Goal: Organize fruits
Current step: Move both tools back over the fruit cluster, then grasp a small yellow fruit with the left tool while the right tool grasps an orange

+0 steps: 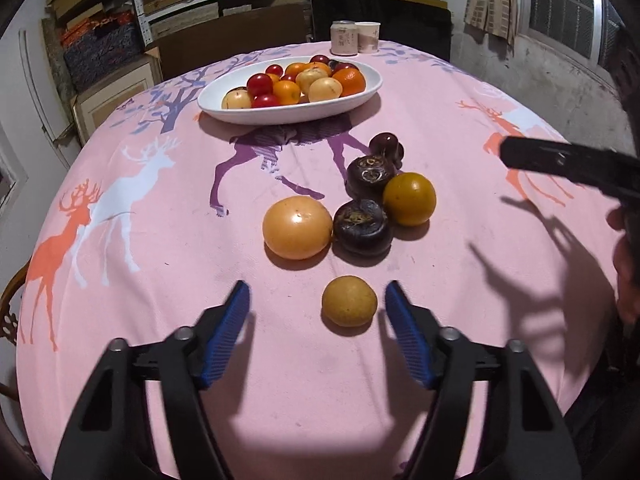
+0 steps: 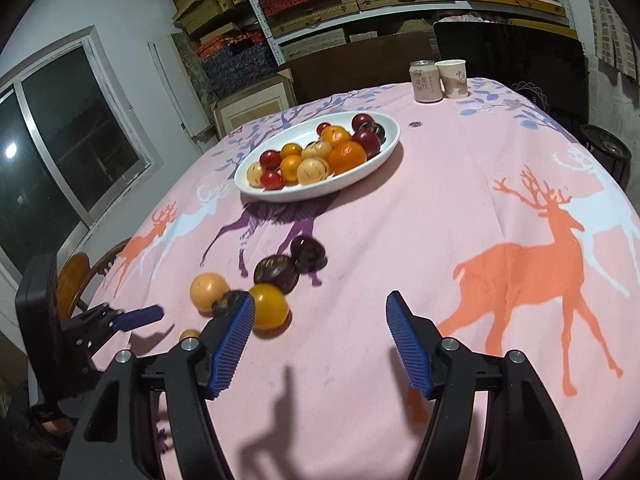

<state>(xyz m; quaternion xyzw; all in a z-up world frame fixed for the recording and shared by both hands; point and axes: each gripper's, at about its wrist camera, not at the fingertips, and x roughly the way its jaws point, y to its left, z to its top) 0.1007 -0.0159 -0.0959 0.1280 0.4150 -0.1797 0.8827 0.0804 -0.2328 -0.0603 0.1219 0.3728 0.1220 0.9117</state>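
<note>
loose fruits (image 1: 360, 200) lie on the table (image 1: 480, 280) before the dish (image 1: 372, 76); can (image 1: 343, 38) and cup (image 1: 368, 37) stand behind it.

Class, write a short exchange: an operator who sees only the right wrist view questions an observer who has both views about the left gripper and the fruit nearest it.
Operator: Is the left gripper open? I see only one of its fingers.
Observer: Yes, wide open, with both fingers spread well apart.
Operator: The small yellow fruit is mostly hidden from me. Where does it lie?
Observer: Between those two fingers, nearer the right one, with a gap on each side.
</note>
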